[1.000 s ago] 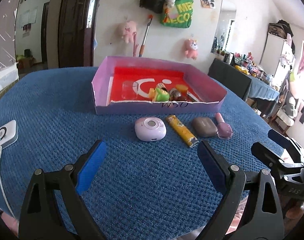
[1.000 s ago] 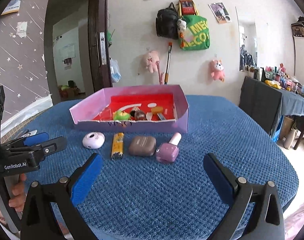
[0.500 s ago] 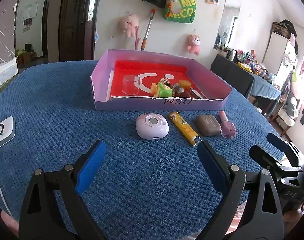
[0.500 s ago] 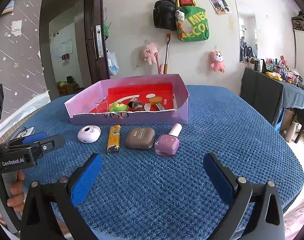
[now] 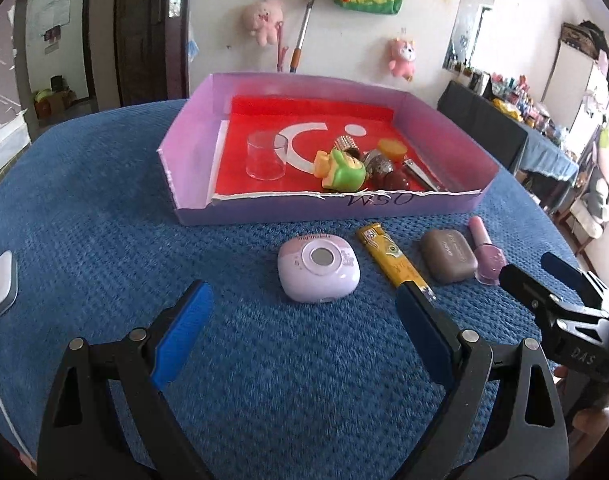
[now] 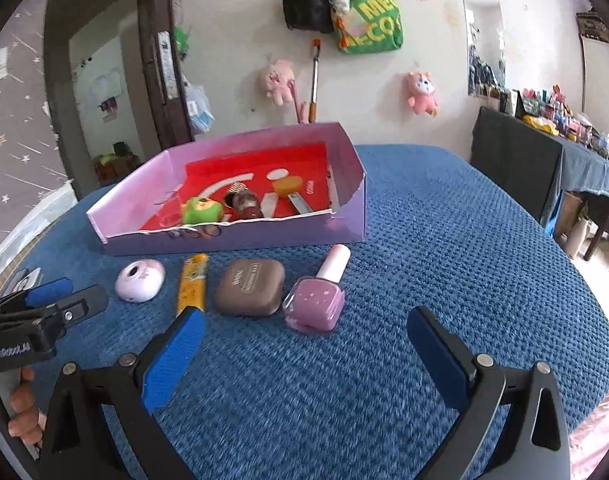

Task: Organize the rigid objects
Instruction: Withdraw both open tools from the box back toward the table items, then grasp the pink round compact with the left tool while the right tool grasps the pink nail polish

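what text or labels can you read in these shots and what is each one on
"MEC / ECO", cut off: green bag on the wall.
"WSO", handwritten: front wall of the purple box.
"GenRobot.AI": left gripper body.
"DAS": right gripper body.
Print on the brown case, yellow lighter and round pink device: too small to read.

We see both views in bright, even daylight, strongest at the right edge, where the room washes out. Shadows on the blue surface (image 5: 104,208) are soft. Fisheye bending curves the edges, corners go black, and slight blur softens details.
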